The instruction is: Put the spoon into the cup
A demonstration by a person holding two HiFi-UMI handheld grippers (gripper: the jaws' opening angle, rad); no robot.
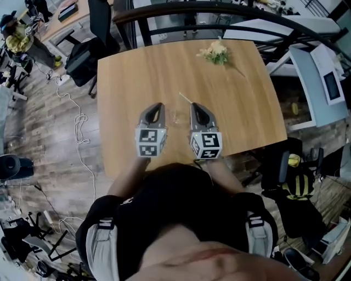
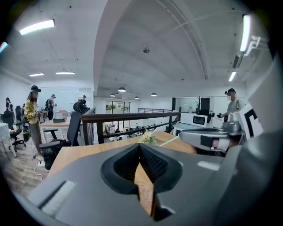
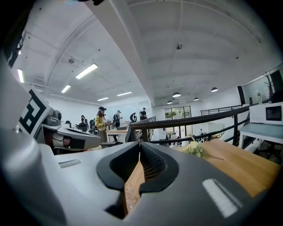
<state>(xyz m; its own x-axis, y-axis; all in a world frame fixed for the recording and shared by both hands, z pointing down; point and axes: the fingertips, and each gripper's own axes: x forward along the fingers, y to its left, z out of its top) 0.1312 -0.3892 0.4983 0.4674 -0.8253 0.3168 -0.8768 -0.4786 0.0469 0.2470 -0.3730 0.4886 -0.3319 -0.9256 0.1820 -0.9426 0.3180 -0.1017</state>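
Note:
Both grippers hover side by side over the front of the wooden table. My left gripper and my right gripper are both shut with nothing between the jaws. Between their tips stands a faint clear cup. A thin pale spoon handle slants up and away from it; I cannot tell whether its lower end sits inside the cup. In the left gripper view the jaws meet at the tip and the pale handle shows just beyond. The right gripper view shows only its closed jaws.
A small bunch of pale flowers lies at the table's far edge, with a dark railing behind it. A black office chair stands at the far left, cables lie on the floor, and people stand in the background.

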